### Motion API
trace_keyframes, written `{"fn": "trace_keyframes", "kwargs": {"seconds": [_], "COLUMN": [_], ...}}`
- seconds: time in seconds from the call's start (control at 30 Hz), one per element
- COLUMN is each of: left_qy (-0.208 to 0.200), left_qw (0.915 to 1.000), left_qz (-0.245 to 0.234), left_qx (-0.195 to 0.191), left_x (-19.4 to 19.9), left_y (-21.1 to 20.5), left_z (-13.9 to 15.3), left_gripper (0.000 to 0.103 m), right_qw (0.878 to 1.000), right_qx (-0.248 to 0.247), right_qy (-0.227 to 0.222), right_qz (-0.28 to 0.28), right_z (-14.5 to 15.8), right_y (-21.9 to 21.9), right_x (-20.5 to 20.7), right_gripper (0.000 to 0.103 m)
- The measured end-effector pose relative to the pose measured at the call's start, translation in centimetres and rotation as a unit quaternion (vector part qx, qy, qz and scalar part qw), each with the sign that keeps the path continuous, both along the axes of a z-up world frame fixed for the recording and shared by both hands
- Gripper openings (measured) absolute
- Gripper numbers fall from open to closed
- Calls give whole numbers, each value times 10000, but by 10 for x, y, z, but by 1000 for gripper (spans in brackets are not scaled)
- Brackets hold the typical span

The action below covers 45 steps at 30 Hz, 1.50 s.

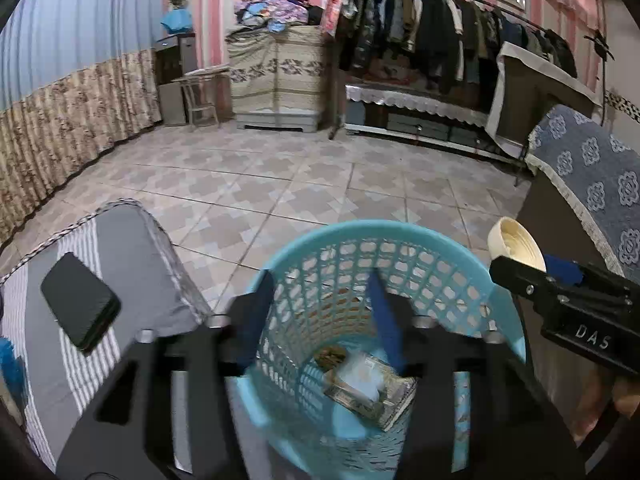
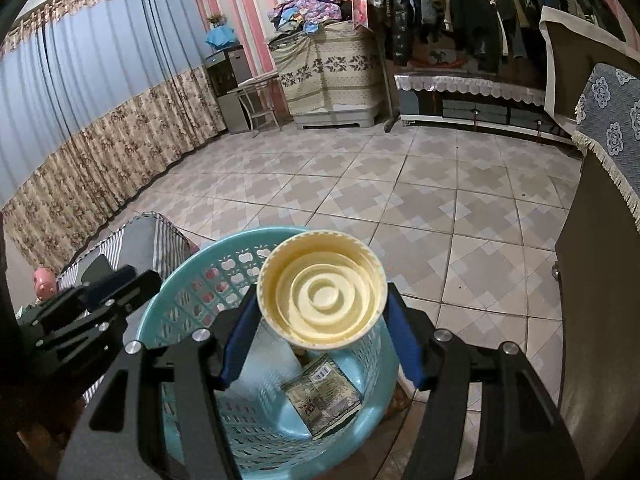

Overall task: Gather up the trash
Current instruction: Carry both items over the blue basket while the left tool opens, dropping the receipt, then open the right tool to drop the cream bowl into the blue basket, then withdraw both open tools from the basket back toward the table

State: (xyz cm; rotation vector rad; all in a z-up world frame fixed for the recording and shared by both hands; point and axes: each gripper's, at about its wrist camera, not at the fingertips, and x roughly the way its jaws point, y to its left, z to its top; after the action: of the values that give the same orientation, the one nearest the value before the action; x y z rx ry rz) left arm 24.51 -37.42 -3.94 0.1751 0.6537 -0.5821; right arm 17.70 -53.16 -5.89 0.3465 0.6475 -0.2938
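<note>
Basket [image 2: 180,304] work comes next for the right gripper [image 2: 320,340], which clamps a cream paper cup [image 2: 322,290] by its sides, mouth tipped toward the camera, right over the open top of the blue basket. In my judgement the cup sits close to the near rim – nudging it toward the middle before letting go would keep it from catching the plastic edge and bouncing onto the floor [image 2: 440,200]. A clean, full spread of the jaws should be enough, since the cup looks light and will simply fall.

The left gripper [image 1: 320,312] hangs over the same basket with its jaws apart and nothing between them; a packet [image 1: 372,392] lies on the basket's bottom with what looks like a smaller brown scrap beside it. Keeping that gripper clear of the drop path seems wise – the two stand near each other. Off toward the left, a dark phone [image 1: 80,302] lies on a striped cushion [image 1: 132,248]; probably not trash.
</note>
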Motion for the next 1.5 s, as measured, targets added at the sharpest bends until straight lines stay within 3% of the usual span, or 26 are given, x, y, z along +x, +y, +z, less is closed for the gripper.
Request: {"fn": "trace_keyframes", "kwargs": {"seconds": [0.17, 0.47, 0.7, 0.8, 0.9, 1.5], "left_qy": [-213, -473, -570, -586, -577, -687], "left_qw": [9993, 9936, 9891, 9879, 9870, 9803], "left_qz": [311, 1011, 1348, 1423, 1493, 1851], "left_qx": [-20, -142, -178, -171, -167, -26], "left_x": [-1, 8, 11, 10, 7, -18], "left_y": [24, 86, 117, 125, 133, 188], "left_z": [13, 36, 42, 42, 40, 42], "left_gripper": [78, 97, 97, 97, 97, 97], "right_qw": [10000, 9997, 9992, 9990, 9992, 9985], "right_qx": [-5, -132, -110, -236, -275, -486], "right_qy": [-3, -17, 71, 92, 72, -66], "right_qz": [17, 185, 387, 372, 282, 240], "right_z": [-1, 0, -8, -10, -9, 5], "right_y": [1, 24, 38, 44, 45, 52], "right_x": [0, 9, 22, 24, 23, 19], "right_gripper": [61, 61, 63, 81, 88, 89]}}
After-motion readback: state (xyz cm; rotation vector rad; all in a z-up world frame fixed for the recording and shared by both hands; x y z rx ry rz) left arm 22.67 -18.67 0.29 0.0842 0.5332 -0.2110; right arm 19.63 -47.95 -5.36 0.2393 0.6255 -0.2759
